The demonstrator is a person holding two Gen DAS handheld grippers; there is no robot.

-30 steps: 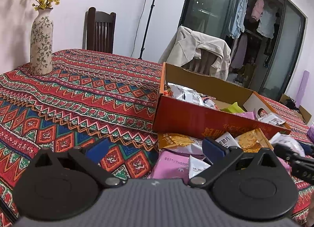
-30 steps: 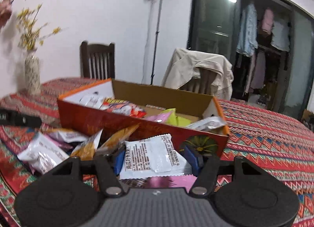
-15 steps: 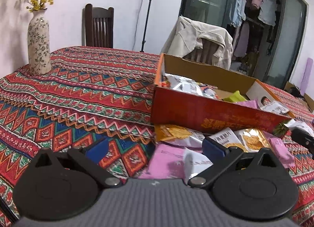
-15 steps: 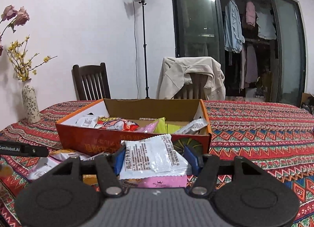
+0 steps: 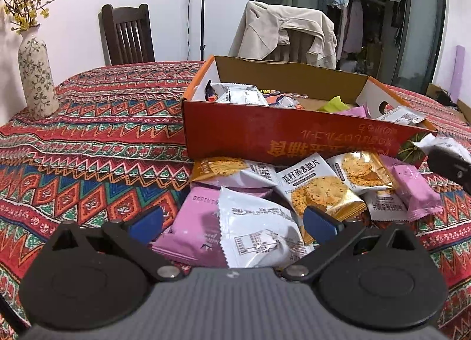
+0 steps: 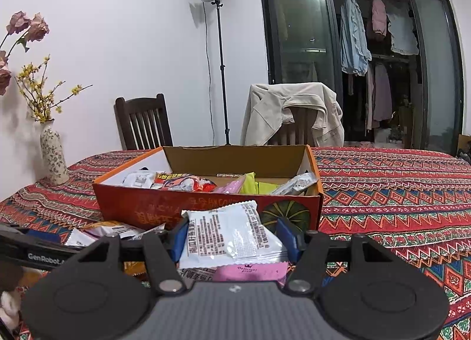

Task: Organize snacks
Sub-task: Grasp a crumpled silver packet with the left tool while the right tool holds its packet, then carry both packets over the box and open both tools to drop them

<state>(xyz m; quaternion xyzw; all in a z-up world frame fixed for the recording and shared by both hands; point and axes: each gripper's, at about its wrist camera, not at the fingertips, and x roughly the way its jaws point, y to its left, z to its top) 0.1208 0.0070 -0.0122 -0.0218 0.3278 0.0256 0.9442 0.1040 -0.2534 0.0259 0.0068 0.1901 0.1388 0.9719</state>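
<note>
**Right gripper carries a white packet toward the box straight ahead**

The right gripper [image 6: 234,237] has its blue jaws closed on a white foil snack packet [image 6: 229,240], held flat, its long axis running forward between the pads. The open orange cardboard box [image 6: 206,210] lies directly ahead and just beyond the packet, its near wall facing the jaws, with packets already inside. The coming move likely needs a lift over that wall, then a release. This gripper sits level, pointing squarely at the box.

The left gripper [image 5: 234,223] hangs low with jaws spread wide and empty, over a white packet [image 5: 259,237] and a pink packet [image 5: 191,222] in the loose pile on the patterned red tablecloth [image 5: 88,148], near the box's front.
</note>
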